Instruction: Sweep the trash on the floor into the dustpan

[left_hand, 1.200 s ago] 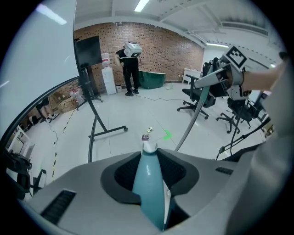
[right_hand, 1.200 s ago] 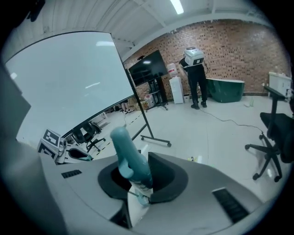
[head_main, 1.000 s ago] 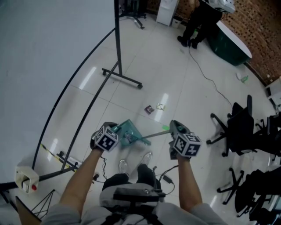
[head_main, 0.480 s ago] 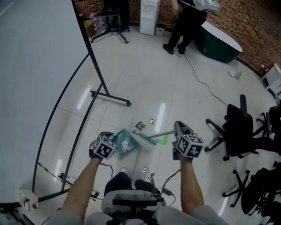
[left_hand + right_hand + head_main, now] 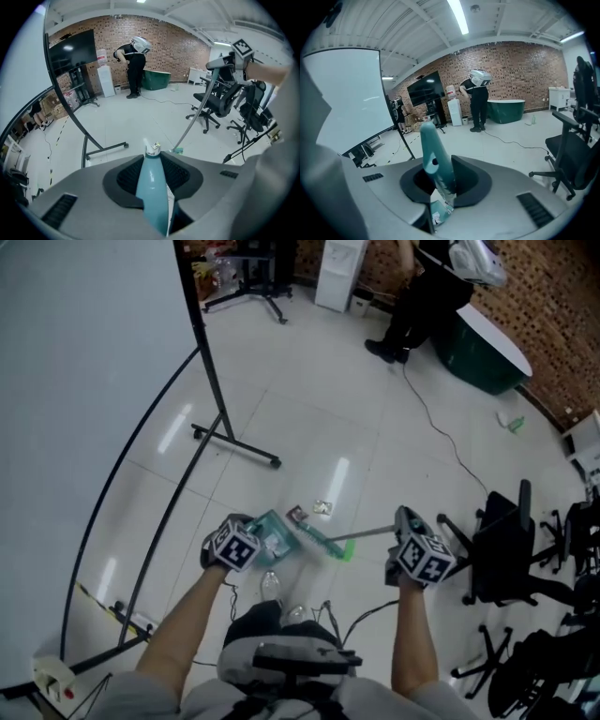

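Note:
My left gripper (image 5: 246,532) is shut on the handle of a teal dustpan (image 5: 274,540) that lies low on the white floor. That handle (image 5: 152,187) fills the gap between the jaws in the left gripper view. My right gripper (image 5: 399,523) is shut on the teal grip of a broom (image 5: 434,161). The broom's grey stick (image 5: 361,534) slants down to a green head (image 5: 330,545) just right of the dustpan. Two small scraps of trash (image 5: 298,515) (image 5: 322,508) lie on the floor just beyond the dustpan's mouth. One scrap (image 5: 153,149) shows past the handle tip.
A big white screen on a black stand with wheeled legs (image 5: 234,442) fills the left. Black office chairs (image 5: 502,545) crowd the right. A cable (image 5: 441,432) runs across the floor toward a person (image 5: 422,292) beside a green tub (image 5: 483,338) at the back.
Both grippers have moved forward across the floor. The dustpan now lies right next to the scraps, and the broom head has come in close to the dustpan's right side.

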{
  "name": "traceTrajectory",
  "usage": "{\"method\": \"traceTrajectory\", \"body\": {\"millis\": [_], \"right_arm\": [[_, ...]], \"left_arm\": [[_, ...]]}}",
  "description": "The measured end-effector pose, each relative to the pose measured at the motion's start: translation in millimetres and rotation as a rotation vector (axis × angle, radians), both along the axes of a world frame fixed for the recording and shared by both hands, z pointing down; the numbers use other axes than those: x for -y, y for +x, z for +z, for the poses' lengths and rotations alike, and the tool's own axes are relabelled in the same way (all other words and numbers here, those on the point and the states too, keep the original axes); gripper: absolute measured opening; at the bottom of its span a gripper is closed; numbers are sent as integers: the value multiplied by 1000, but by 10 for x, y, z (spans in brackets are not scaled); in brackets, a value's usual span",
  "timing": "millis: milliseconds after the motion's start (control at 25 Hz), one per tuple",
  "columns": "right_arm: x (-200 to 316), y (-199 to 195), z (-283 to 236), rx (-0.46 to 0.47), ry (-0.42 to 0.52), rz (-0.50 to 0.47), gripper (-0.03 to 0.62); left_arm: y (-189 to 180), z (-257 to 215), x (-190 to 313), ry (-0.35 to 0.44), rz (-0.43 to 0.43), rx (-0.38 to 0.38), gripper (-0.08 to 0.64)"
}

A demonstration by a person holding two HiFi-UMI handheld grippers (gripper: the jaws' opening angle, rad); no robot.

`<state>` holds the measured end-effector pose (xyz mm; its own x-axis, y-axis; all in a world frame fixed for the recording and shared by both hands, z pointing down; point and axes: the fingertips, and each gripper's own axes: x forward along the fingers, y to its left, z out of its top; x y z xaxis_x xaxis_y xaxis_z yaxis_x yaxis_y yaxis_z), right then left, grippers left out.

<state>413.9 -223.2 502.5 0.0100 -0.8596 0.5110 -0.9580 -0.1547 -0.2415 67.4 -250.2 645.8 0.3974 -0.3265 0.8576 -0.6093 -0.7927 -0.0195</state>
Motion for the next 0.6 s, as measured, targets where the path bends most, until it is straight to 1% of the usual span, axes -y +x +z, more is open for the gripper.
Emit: {"method": "traceTrajectory", "body": {"millis": [160,280,400,520,600], "right_arm": [[163,104,81,-1,-3,36,51],[235,295,73,-13,13,90,51],[427,525,52,-29,30,129,51],[678,743,161,-27,33,132,51],[814,881,243,-44,26,132,51]], "left_arm": [[18,86,152,-30,12,7,114],[83,154,201,-49,21,21,114],[169,146,287,-46,15,25,114],[300,117,384,-45,20,35,114],[403,126,397,-50,23,29,114]]}}
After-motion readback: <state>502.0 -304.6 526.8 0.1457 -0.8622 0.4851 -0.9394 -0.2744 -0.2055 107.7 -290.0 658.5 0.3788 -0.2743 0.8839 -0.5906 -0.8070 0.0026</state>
